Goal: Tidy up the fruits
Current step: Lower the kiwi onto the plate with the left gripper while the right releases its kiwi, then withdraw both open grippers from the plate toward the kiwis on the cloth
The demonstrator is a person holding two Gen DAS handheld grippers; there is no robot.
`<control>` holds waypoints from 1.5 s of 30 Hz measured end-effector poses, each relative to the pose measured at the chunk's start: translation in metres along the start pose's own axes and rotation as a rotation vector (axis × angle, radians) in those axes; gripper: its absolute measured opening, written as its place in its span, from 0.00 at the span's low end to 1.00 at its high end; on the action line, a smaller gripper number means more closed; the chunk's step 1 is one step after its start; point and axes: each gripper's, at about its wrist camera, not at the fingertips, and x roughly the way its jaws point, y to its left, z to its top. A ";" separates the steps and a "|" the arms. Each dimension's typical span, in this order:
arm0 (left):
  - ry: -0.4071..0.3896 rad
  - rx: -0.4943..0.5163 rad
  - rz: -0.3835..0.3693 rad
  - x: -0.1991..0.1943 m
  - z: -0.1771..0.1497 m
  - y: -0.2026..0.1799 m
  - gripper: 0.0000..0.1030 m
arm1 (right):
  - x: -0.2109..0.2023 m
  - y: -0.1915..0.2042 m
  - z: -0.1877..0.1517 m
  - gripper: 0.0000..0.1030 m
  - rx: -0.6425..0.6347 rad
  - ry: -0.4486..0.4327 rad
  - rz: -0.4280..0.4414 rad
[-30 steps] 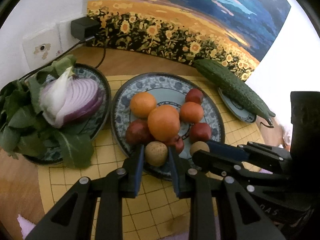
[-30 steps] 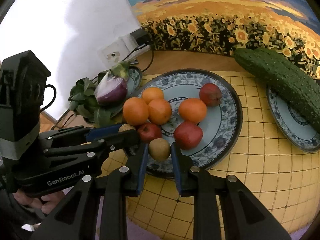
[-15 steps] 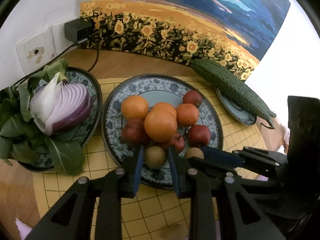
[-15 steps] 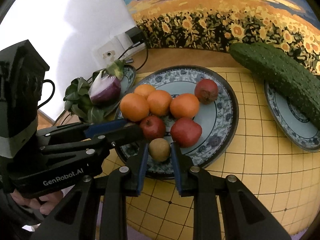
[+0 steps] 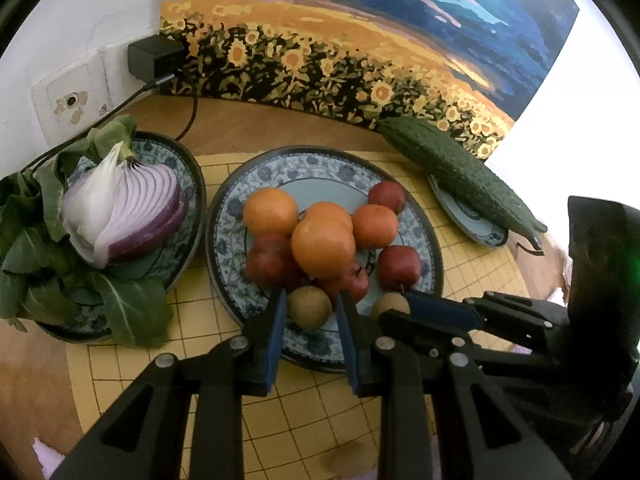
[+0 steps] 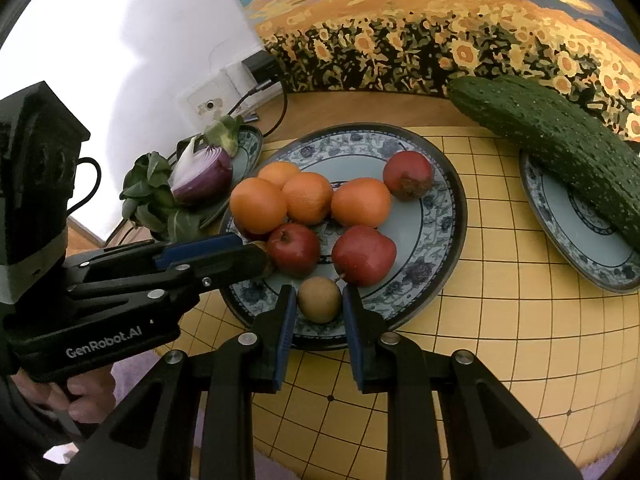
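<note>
A blue patterned fruit plate (image 5: 434,256) (image 6: 448,216) holds several oranges (image 5: 322,246) (image 6: 360,202) and red apples (image 5: 398,268) (image 6: 364,256). My left gripper (image 5: 310,312) is shut on a small brown fruit (image 5: 309,307) over the plate's near rim. My right gripper (image 6: 319,300) is shut on another small brown fruit (image 6: 319,299) at the same rim. The right gripper (image 5: 396,308) shows in the left wrist view with its fruit (image 5: 390,305). The left gripper (image 6: 260,260) shows in the right wrist view.
A plate (image 5: 192,184) at the left holds a halved red onion (image 5: 124,208) and leafy greens (image 5: 32,248). A cucumber (image 5: 460,172) (image 6: 560,140) lies on a small plate (image 6: 560,232) at the right. A yellow grid mat (image 6: 500,340), a sunflower painting (image 5: 340,48) and a plugged-in cable (image 5: 188,116) are behind.
Both grippers, each holding its small brown fruit, have drawn back slightly toward the plate's near rim. The grips have not changed.
</note>
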 end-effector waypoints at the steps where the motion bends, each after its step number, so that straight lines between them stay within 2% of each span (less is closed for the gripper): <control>1: 0.005 0.000 -0.008 0.000 0.000 0.001 0.28 | 0.000 0.000 0.000 0.24 0.003 0.001 0.001; 6: 0.008 0.004 -0.016 -0.005 0.001 0.002 0.35 | -0.001 -0.002 -0.001 0.24 0.022 -0.003 0.003; 8: 0.003 0.005 -0.017 -0.006 0.000 0.001 0.41 | -0.002 -0.001 -0.002 0.24 0.024 -0.003 0.001; 12: -0.011 -0.015 -0.014 -0.009 -0.001 -0.001 0.52 | -0.003 0.006 -0.001 0.30 0.004 0.015 -0.015; 13: -0.012 -0.023 -0.013 -0.010 -0.002 -0.001 0.57 | -0.004 0.008 0.000 0.35 -0.005 0.020 -0.016; 19: -0.035 -0.030 -0.007 -0.026 -0.007 -0.002 0.72 | -0.012 0.020 -0.001 0.58 -0.045 0.037 -0.008; 24: -0.037 -0.060 -0.006 -0.033 -0.015 0.001 0.73 | -0.019 0.023 -0.004 0.62 -0.058 0.034 -0.019; 30: 0.023 -0.118 -0.003 -0.035 -0.029 0.009 0.77 | -0.037 0.021 -0.015 0.63 -0.049 0.013 -0.051; 35: 0.012 -0.077 0.019 -0.047 -0.047 0.002 0.78 | -0.053 0.010 -0.029 0.63 0.012 -0.019 -0.077; 45: 0.021 -0.051 -0.029 -0.057 -0.091 -0.005 0.78 | -0.071 0.006 -0.074 0.63 0.071 0.006 -0.075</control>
